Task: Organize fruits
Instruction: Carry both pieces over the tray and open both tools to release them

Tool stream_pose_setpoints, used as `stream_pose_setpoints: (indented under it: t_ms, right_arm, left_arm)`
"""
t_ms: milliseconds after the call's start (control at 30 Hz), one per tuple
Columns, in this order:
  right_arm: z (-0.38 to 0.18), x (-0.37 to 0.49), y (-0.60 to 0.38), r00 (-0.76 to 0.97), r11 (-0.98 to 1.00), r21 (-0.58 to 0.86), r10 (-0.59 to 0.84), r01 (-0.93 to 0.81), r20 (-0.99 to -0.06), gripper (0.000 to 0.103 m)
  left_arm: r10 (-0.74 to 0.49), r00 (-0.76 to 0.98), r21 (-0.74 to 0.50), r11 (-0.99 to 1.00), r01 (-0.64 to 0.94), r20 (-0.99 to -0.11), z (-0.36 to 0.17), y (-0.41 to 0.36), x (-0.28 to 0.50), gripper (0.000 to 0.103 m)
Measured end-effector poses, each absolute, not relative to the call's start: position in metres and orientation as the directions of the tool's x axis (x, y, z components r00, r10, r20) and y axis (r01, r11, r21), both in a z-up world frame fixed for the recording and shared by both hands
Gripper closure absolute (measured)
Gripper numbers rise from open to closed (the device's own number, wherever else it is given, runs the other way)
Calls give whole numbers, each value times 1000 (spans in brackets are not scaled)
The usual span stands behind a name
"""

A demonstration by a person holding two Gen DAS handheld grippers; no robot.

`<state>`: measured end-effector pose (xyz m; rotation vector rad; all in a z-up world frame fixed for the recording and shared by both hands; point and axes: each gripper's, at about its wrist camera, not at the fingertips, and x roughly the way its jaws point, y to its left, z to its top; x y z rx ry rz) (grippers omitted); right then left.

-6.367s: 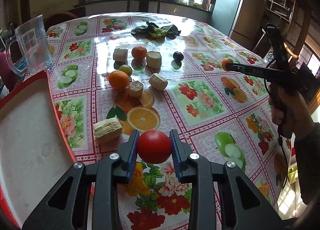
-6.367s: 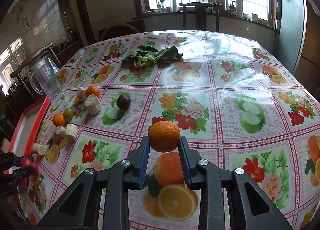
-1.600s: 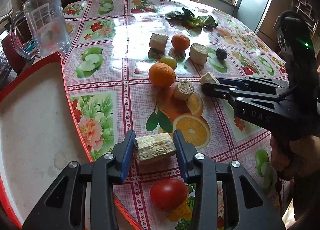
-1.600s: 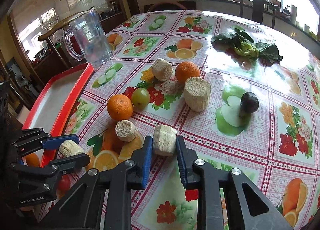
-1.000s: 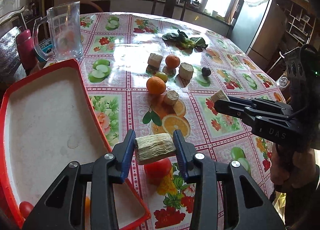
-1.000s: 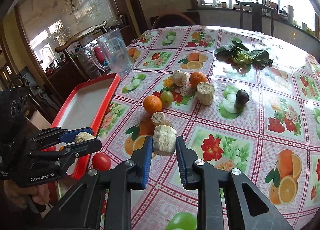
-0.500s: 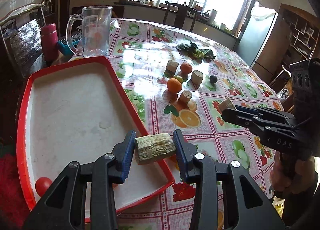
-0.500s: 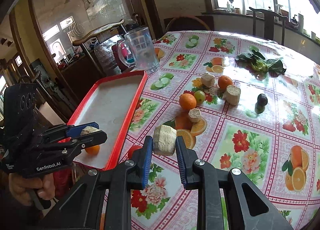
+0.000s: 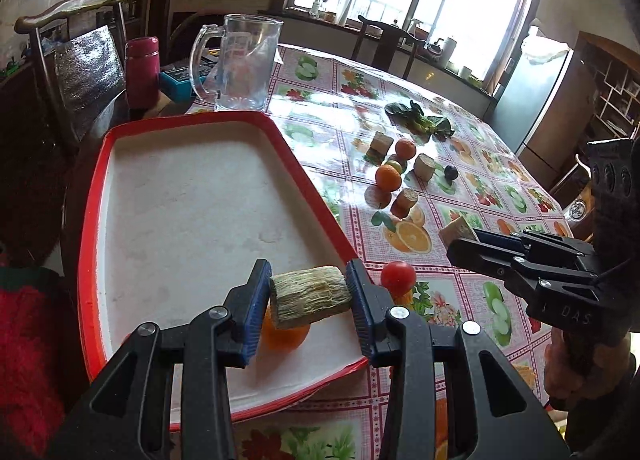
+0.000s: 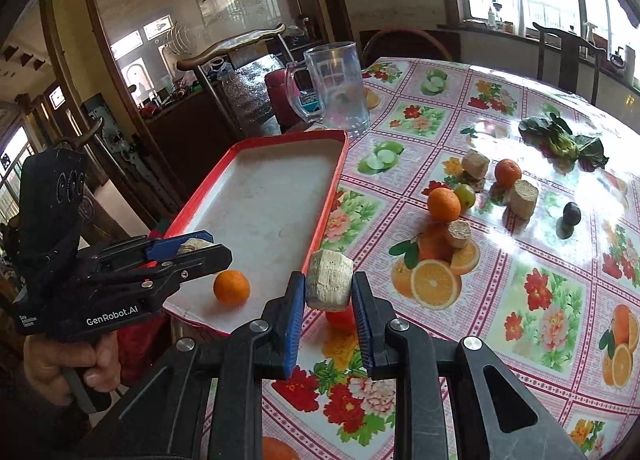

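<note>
My left gripper (image 9: 308,296) is shut on a pale fibrous cane chunk (image 9: 310,296), held above the near end of the red-rimmed white tray (image 9: 180,211). An orange (image 9: 282,334) lies in the tray right under it. My right gripper (image 10: 329,292) is shut on a second pale cane chunk (image 10: 329,284), held above the table by the tray's near right corner (image 10: 320,232). A red tomato (image 9: 398,276) lies on the tablecloth beside the tray. The left gripper also shows in the right wrist view (image 10: 188,250), and the tray's orange (image 10: 231,287) beside it.
Further along the table lie two oranges (image 9: 388,176), a green fruit (image 10: 465,195), a dark plum (image 10: 571,213), several cane chunks (image 9: 424,167) and leafy greens (image 9: 420,119). A glass pitcher (image 9: 244,63) stands past the tray. A chair (image 9: 76,59) is at the left.
Both grippers have drawn back and to the left with their chunks. The left gripper now hangs over the tray's near end, above the orange.
</note>
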<state>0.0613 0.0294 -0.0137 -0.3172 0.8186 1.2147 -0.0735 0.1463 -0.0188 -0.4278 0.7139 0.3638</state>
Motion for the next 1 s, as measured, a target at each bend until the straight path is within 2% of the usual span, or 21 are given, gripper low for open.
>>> stream_pose_setpoints:
  t_ms: [467, 1000]
  right_arm:
    - [-21, 39, 73, 47, 277, 205, 694, -939, -719, 79]
    - [-53, 36, 135, -15, 241, 221, 644, -945, -765, 79]
  left_arm:
    - [238, 679, -266, 792, -549, -695, -27, 189, -102, 66]
    - [268, 618, -251, 741, -622, -739, -52, 228, -105, 66]
